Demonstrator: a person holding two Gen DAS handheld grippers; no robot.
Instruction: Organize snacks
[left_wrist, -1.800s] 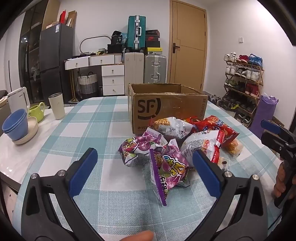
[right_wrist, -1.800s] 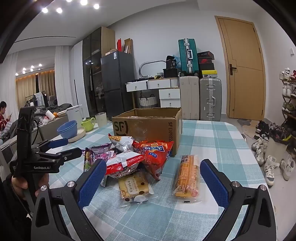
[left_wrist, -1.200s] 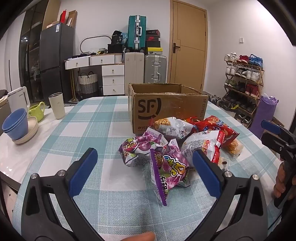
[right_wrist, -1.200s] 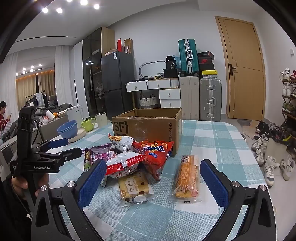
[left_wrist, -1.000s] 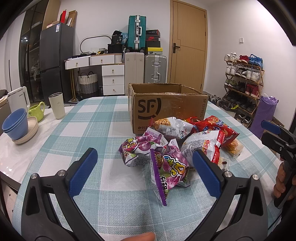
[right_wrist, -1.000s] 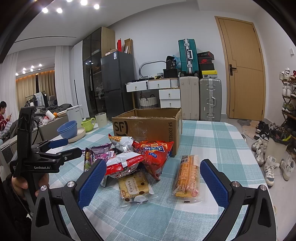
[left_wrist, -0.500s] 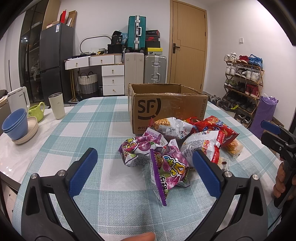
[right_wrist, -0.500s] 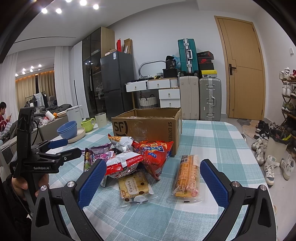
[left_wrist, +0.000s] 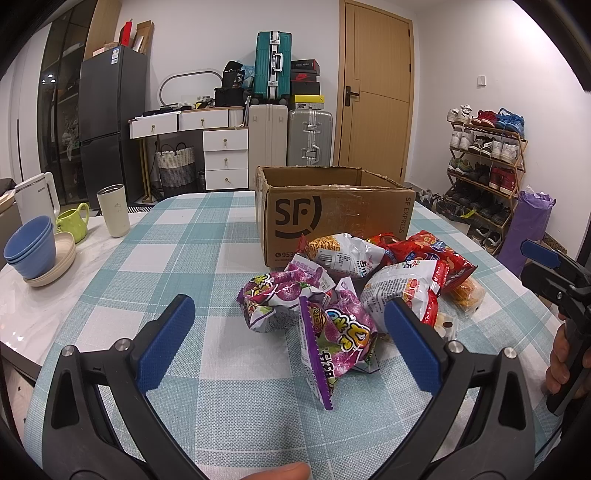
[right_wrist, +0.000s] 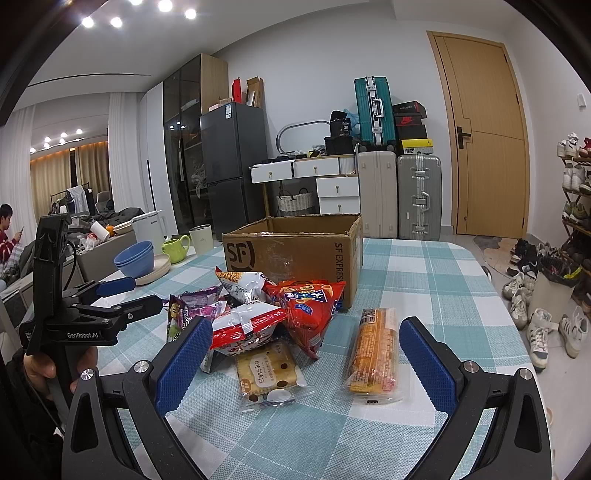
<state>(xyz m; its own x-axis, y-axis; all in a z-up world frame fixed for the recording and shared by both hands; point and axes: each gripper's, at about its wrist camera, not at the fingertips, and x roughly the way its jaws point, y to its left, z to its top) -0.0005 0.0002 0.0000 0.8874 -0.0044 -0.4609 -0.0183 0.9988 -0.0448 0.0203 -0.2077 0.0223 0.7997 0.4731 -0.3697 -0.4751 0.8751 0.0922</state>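
Observation:
A pile of snack bags lies on the checked tablecloth in front of an open cardboard box (left_wrist: 332, 218) (right_wrist: 295, 254). Nearest my left gripper (left_wrist: 291, 347) are two purple bags (left_wrist: 340, 332) (left_wrist: 280, 299); it stands open, a little short of them, holding nothing. Behind them lie a white-and-red bag (left_wrist: 402, 291), a noodle bag (left_wrist: 343, 254) and a red bag (left_wrist: 432, 254) (right_wrist: 310, 306). My right gripper (right_wrist: 301, 363) is open and empty over a cracker pack (right_wrist: 266, 369), with an orange pack (right_wrist: 375, 349) just inside its right finger.
Blue bowls on a beige plate (left_wrist: 33, 251), a green mug (left_wrist: 74, 221) and a white tumbler (left_wrist: 112, 210) stand at the table's left edge. A shoe rack (left_wrist: 484, 155), suitcases and drawers line the far wall. A person sits far off on the left (right_wrist: 9, 229).

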